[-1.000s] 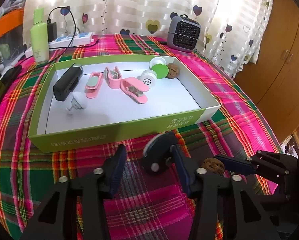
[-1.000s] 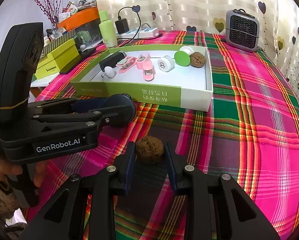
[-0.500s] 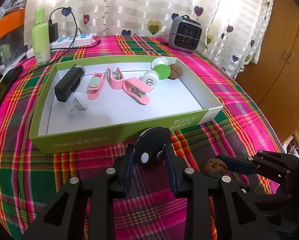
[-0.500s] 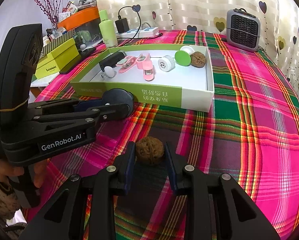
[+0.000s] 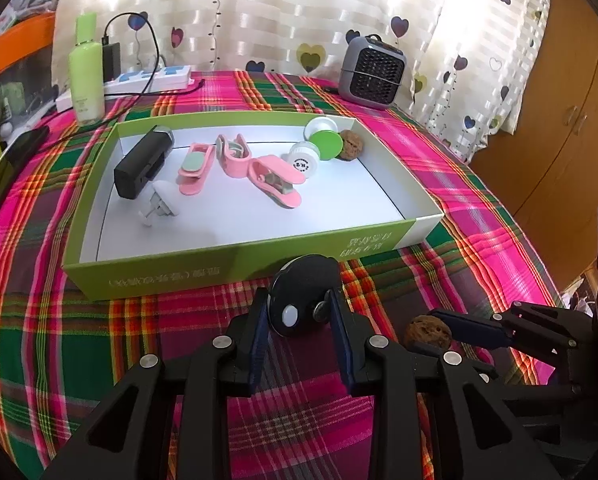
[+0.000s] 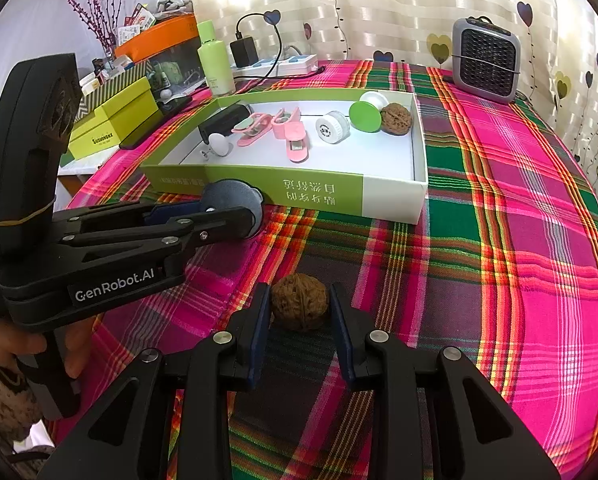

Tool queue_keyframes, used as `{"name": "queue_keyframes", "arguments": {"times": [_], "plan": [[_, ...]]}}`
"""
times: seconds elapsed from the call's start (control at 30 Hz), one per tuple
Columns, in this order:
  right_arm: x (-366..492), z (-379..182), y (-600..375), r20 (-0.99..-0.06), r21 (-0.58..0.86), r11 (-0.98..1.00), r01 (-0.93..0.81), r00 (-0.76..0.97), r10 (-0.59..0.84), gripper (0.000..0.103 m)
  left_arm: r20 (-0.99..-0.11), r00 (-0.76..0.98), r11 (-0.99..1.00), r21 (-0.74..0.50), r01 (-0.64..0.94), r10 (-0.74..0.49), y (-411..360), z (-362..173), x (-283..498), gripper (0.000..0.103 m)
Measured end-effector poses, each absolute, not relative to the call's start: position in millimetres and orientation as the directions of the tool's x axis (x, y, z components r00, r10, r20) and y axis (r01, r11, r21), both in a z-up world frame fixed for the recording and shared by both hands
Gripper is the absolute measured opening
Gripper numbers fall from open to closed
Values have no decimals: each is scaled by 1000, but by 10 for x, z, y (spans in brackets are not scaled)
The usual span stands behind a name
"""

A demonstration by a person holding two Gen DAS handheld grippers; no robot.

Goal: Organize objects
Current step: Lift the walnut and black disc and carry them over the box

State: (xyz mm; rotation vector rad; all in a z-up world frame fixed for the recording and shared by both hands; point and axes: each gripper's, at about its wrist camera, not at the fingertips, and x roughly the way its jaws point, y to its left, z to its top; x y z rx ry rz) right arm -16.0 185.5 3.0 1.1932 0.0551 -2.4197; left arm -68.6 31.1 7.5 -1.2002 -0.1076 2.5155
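Left wrist view, step: the left gripper (image 5: 299, 316) has its jaws clamped on a black disc (image 5: 303, 294) with a white dot, held just in front of the green box (image 5: 235, 264) — the pick looks done, the drop not yet.
Left wrist view, next move: probably a lift over the near wall of the box and a release onto its white floor, where bare space lies in front of the pink clips (image 5: 275, 180).
Left wrist view, surroundings: a plaid cloth (image 5: 79, 320) covers the table; a grey fan heater (image 5: 373, 68) and a heart-print curtain (image 5: 299, 12) stand behind.
Right wrist view, step: the right gripper (image 6: 299, 308) has its jaws closed against a walnut (image 6: 299, 300) that sits low on the cloth, well short of the box (image 6: 391, 196).
Right wrist view, next move: raise it clear of the wall — a second walnut (image 6: 396, 118) already lies in the far corner.
Right wrist view, room: a hand (image 6: 19, 350) holds the left gripper; yellow-green boxes (image 6: 115, 116) are on a side shelf.
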Motion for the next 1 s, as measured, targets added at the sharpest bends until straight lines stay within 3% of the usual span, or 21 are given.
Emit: {"name": "queue_keyframes", "arguments": {"times": [1.0], "plan": [[-128,84,1876,-741,172,-898,406,-547,-389,30,-734,-593,-942,-221,-254,332,220,76,-541,27]]}}
